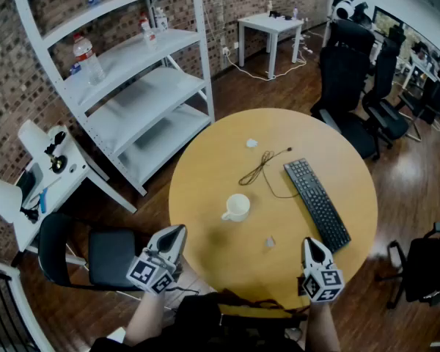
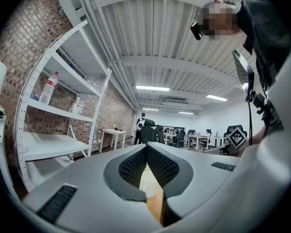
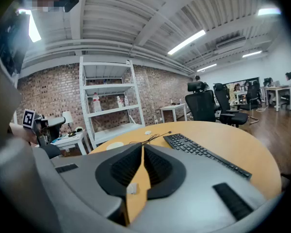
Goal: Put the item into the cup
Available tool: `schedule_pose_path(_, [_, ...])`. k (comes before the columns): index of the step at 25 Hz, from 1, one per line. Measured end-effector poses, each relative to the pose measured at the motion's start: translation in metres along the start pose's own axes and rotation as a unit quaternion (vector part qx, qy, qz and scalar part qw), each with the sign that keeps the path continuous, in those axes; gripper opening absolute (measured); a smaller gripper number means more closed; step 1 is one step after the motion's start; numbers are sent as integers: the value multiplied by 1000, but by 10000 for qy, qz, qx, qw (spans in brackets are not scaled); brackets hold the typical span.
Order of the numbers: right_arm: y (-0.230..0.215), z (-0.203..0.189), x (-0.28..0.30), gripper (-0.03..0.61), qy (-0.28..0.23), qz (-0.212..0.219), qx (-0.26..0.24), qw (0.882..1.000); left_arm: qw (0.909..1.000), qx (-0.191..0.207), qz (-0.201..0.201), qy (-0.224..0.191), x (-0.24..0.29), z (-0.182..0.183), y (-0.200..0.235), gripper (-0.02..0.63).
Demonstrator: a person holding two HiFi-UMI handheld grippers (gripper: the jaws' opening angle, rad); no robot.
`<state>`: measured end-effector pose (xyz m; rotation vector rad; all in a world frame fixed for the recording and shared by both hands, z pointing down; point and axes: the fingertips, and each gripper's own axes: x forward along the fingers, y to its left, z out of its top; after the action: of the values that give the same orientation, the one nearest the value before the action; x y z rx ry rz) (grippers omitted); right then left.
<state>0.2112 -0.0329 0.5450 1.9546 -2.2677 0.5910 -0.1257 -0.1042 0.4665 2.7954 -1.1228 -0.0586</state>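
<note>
Plainly, cup (image 1: pixel 237 207) upright, item (image 1: pixel 270 242) outside it

White cup (image 1: pixel 237 207); tan table (image 1: pixel 205 174); black keyboard (image 1: pixel 317 204); red-brown brick wall (image 1: pixel 7 72).

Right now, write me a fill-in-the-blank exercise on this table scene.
The table has a top that is ___ in shape.
The cup is ___ in colour.
The keyboard is ___ in colour.
The right hand-held gripper has its jaws ___.
Missing words: round; white; black; shut.
</note>
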Motion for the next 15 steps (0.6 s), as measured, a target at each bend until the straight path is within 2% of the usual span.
schedule_pose_path(2, [3, -18, 18, 139, 374, 146, -97, 9991, 10000, -23, 42, 16, -3, -3, 5, -6])
schedule_pose_path(4, [6, -40, 36, 184, 759, 211, -224, 9966, 9999, -34, 101, 49, -9, -5, 12, -6])
schedule_pose_path(7, [13, -73, 61, 184, 1244, 198, -439, 9911, 9996, -5, 240, 146, -24, -7, 27, -6])
schedule_pose_path(9, [18, -91, 79, 224, 1463, 210, -498, 9878, 9992, 30, 324, 242, -34, -8, 39, -6])
schedule_pose_path(12, [21, -115, 100, 224, 1787, 116, -670, 9815, 9982, 55, 399, 444, -44, -14, 56, -6])
schedule_pose_path(15, [20, -132, 114, 224, 1977, -24, -787, 9771, 9977, -87, 473, 483, -48, -17, 68, -6])
